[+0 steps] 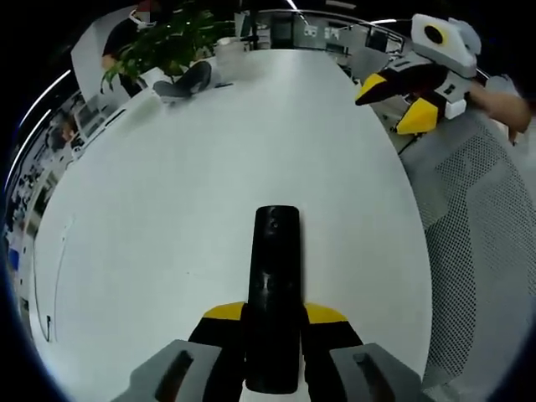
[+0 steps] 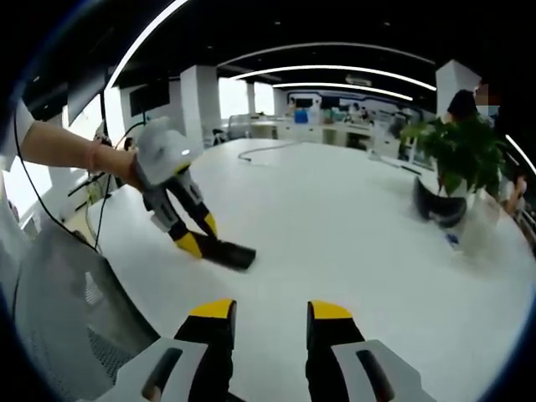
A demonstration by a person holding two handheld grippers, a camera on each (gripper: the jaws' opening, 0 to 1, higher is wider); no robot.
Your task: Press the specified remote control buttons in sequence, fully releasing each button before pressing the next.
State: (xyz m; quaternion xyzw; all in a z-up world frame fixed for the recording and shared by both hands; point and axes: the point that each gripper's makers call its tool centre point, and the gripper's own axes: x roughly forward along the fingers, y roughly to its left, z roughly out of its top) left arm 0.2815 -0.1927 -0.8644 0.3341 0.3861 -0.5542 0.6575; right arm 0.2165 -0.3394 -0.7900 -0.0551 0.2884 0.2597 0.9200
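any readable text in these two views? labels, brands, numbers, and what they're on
None legible.
Remote, held in the left gripper: black face, button markings too blurred to read.
Screens and signs at the far end of the room: too small to read.
White table: no print seen.

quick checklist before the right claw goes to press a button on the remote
1. Remote held between the left claw's jaws: ok.
2. Remote resting on the white table: ok.
3. Right claw empty, jaws apart: ok.
4. Right claw clear of the remote, with a gap between them: ok.
5. Target button visible: cannot tell, the remote's top looks plain black.
6. Plant away from the path: ok.
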